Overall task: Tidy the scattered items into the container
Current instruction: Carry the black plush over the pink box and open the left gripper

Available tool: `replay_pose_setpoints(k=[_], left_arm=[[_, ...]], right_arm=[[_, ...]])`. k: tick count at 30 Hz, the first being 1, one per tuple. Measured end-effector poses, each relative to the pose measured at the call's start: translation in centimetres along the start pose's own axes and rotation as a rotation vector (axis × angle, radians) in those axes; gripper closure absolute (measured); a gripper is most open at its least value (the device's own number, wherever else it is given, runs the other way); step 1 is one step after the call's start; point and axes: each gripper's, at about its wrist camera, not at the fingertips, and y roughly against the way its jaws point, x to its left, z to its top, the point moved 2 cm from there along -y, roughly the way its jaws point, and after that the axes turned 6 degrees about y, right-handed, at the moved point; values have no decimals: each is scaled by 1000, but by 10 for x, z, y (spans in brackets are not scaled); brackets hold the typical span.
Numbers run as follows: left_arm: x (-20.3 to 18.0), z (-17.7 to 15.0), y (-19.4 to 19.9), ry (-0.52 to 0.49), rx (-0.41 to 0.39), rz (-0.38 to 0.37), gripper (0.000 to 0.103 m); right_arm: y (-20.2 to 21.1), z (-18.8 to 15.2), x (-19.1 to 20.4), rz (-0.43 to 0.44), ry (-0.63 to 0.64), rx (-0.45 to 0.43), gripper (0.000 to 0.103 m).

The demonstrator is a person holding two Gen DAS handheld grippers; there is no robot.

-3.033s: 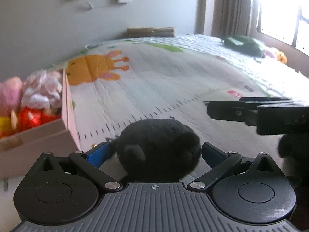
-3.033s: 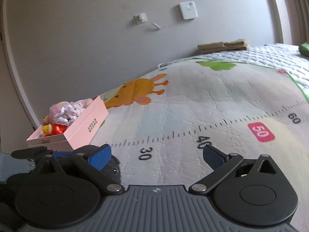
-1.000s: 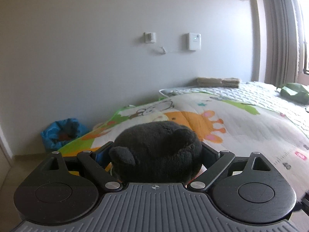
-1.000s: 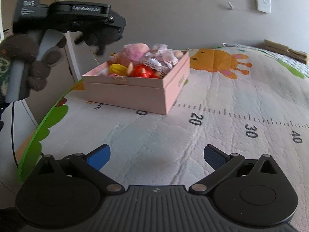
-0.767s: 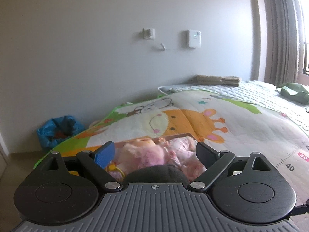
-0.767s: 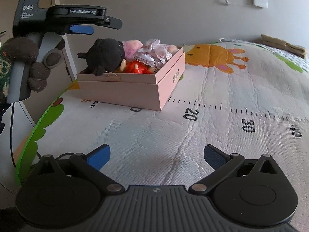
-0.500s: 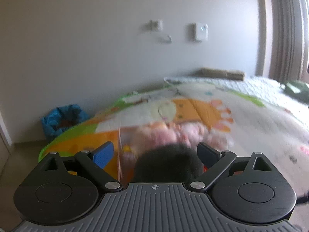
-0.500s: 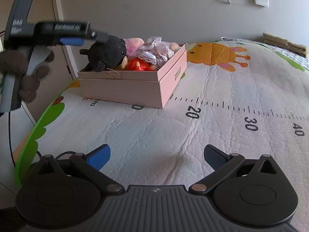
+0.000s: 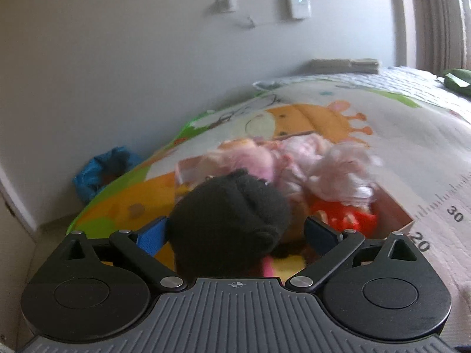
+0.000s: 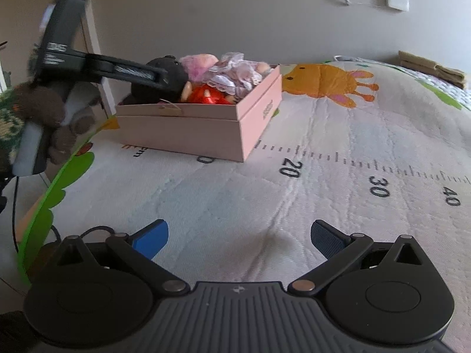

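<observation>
A pink box (image 10: 206,129) stands on the play mat and holds a pink plush (image 10: 200,61), a doll in lilac frills (image 10: 235,76), a red toy (image 10: 206,95) and a black plush (image 10: 167,73). In the left wrist view my left gripper (image 9: 235,232) is open, its fingers on either side of the black plush (image 9: 226,220), which lies in the box's near end (image 9: 394,214). From the right wrist view the left gripper (image 10: 159,81) reaches into the box from the left. My right gripper (image 10: 238,235) is open and empty, low over the mat in front of the box.
The mat (image 10: 323,194) has a printed ruler and an orange giraffe (image 10: 326,82). A blue bag (image 9: 103,170) lies by the wall at the left. A folded brown cloth (image 10: 432,67) lies at the far right. A cable (image 10: 14,206) runs along the mat's left edge.
My left gripper opened and let the black plush go into the box, then dropped lower over it. My right gripper drew slightly nearer the box.
</observation>
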Motion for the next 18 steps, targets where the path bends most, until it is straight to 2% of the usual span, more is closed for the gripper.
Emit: replay_pose_setpoints(k=[5,7,10,14,16,18], left_arm=[[11,7,34,53,-88,-92,3],[20,10,39,62,-110,-39,3],[37,10,26,76,-87,118,2],[41,14,8,108,-69,94,2],[29,19,2,47,-86,82,2],[22,23,-3,35,-83,55,2]], right_arm=[[-5,-1,-2,12,-16,10,0],[-7,0,0,22,-12,8,0],[-6,3,2,25,2,0,0],[-3,32,2,3,49,-69,0],[-3,56,4,-47,119,-143,0],[-9,80,5,-129,191,-201,0]])
